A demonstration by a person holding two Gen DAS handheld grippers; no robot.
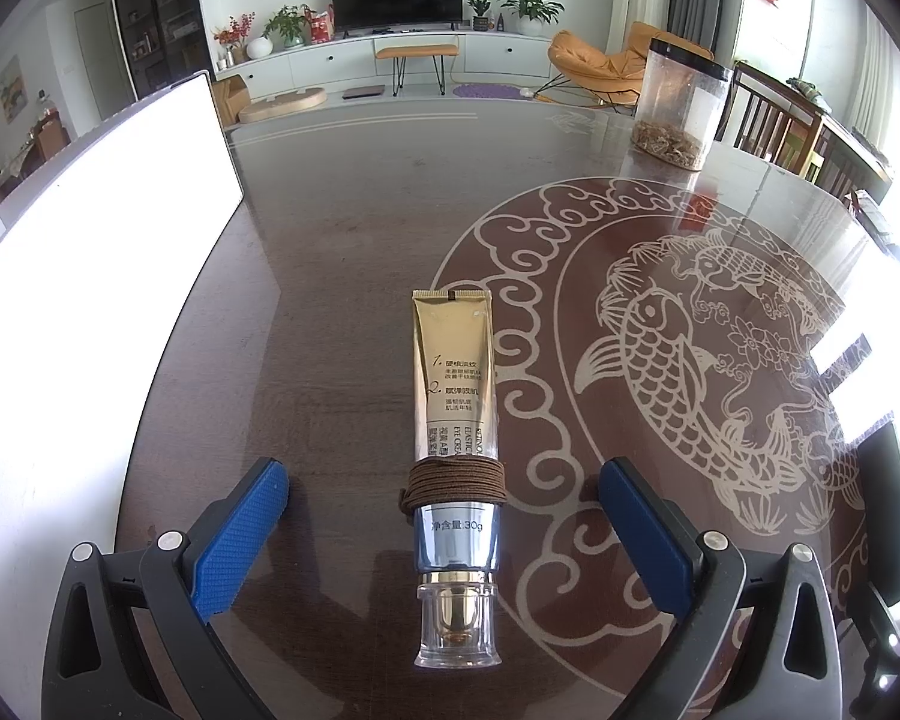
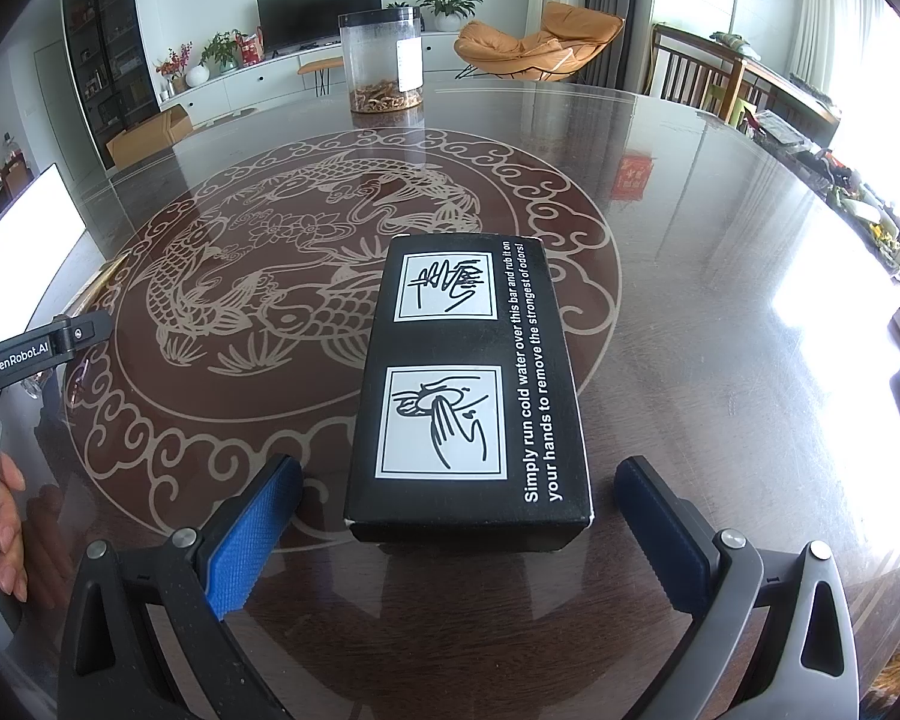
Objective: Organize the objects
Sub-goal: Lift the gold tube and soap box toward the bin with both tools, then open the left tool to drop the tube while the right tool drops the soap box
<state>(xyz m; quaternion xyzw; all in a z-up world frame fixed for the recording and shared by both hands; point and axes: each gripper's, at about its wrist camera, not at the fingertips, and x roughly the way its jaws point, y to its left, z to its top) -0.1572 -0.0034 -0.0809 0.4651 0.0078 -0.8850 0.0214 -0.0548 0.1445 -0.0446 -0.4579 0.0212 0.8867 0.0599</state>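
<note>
My left gripper (image 1: pixel 444 531) has its jaws spread wide, holding nothing, with the blue pads (image 1: pixel 237 540) standing well clear on either side of a gold eye-cream tube (image 1: pixel 455 396). The tube lies flat on the glass tabletop (image 1: pixel 342 276), and its long axis runs straight away from me, parallel to the fingers: clear cap (image 1: pixel 457 624) nearest the camera, crimped end farthest. A brown cord (image 1: pixel 455 483) is wound around it just above the silver collar, about level with the pad tips. So the tube sits centred in the gap, and closing would pinch it across its narrow width, which I judge to be the easy grip.

My right gripper (image 2: pixel 459 531) is likewise open and empty. Ahead of it lies a black carton (image 2: pixel 471 384) printed with hand-washing pictograms and instructions for an odour-removing bar. Its long axis also points away from me, leaning slightly to the right, and its near end falls between the pad tips without touching either. The carton is broad and fills most of the opening, so I would square up before closing.

Each item is nearer its own gripper; I see no reason to cross over. Farther out stand a clear canister (image 2: pixel 384 60) with dried bits at its bottom and a bright white panel (image 1: pixel 102 276) at the left edge. In the right view, the left gripper's arm and the hand (image 2: pixel 6 528) holding it show at the margin.
</note>
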